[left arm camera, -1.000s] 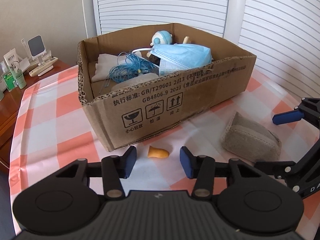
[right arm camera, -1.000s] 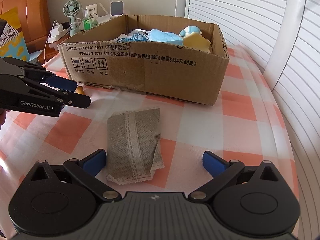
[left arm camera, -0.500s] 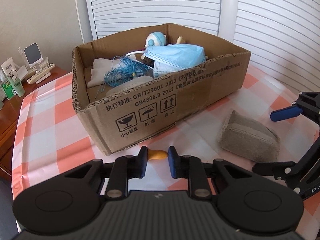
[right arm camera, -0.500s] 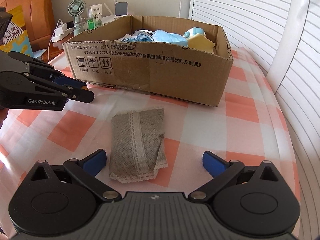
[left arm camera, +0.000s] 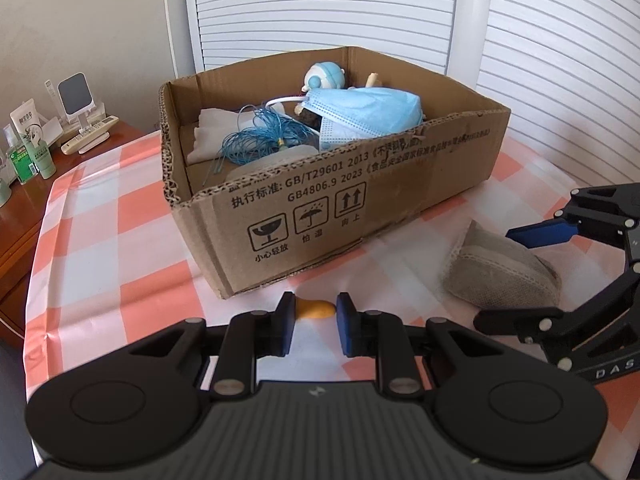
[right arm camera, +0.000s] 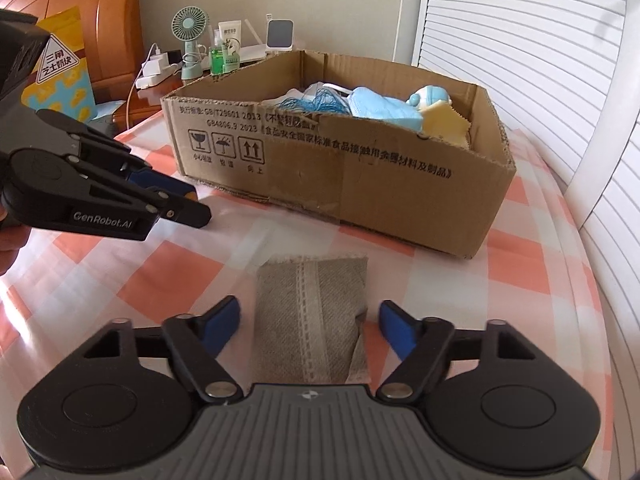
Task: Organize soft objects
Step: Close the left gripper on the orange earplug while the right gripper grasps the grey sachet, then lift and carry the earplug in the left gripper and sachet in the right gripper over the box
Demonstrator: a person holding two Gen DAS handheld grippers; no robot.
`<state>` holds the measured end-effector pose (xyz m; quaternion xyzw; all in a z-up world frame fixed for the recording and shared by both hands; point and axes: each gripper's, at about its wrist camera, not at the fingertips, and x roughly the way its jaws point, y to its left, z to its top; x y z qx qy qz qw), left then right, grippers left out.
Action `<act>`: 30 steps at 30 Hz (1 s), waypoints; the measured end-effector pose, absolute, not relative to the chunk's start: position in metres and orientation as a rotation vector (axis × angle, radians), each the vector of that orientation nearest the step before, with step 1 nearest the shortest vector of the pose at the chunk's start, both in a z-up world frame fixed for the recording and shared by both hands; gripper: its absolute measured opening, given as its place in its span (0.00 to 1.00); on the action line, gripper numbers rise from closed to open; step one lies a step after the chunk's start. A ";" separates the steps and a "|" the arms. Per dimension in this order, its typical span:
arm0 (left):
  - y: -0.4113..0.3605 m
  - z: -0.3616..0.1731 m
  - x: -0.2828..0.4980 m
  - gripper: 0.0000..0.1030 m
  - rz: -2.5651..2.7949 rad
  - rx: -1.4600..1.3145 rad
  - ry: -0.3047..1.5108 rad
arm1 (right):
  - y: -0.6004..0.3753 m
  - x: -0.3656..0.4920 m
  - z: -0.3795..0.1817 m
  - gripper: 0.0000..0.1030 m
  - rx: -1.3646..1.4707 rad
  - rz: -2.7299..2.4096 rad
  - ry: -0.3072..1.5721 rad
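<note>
A small orange soft piece lies on the checked cloth in front of the cardboard box. My left gripper is shut on it, one pad on each side. A grey fabric pouch lies on the cloth in front of the box; it also shows in the left wrist view. My right gripper is open, its jaws on either side of the pouch, not touching it. The left gripper also shows in the right wrist view.
The box holds a blue face mask, a blue wire coil, white cloth and a small blue toy. A wooden side table with bottles and a phone stand stands at the left. White shutters stand behind the table.
My left gripper closed from wide open onto the orange piece. My right gripper moved forward over the pouch and narrowed its jaws around it.
</note>
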<state>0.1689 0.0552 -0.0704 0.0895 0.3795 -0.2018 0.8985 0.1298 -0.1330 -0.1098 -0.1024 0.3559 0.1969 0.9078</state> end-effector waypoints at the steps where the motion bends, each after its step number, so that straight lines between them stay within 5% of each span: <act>1: 0.055 -0.070 0.169 0.20 -0.418 0.186 0.785 | -0.134 0.130 -0.109 0.67 -0.210 0.403 0.732; 5: 0.055 -0.070 0.169 0.20 -0.419 0.185 0.787 | -0.133 0.130 -0.108 0.53 -0.218 0.395 0.723; 14: 0.058 -0.063 0.168 0.20 -0.435 0.173 0.796 | -0.131 0.123 -0.101 0.39 -0.227 0.394 0.718; 30: 0.059 -0.023 0.144 0.20 -0.516 0.245 0.779 | -0.145 0.099 -0.067 0.38 -0.254 0.451 0.681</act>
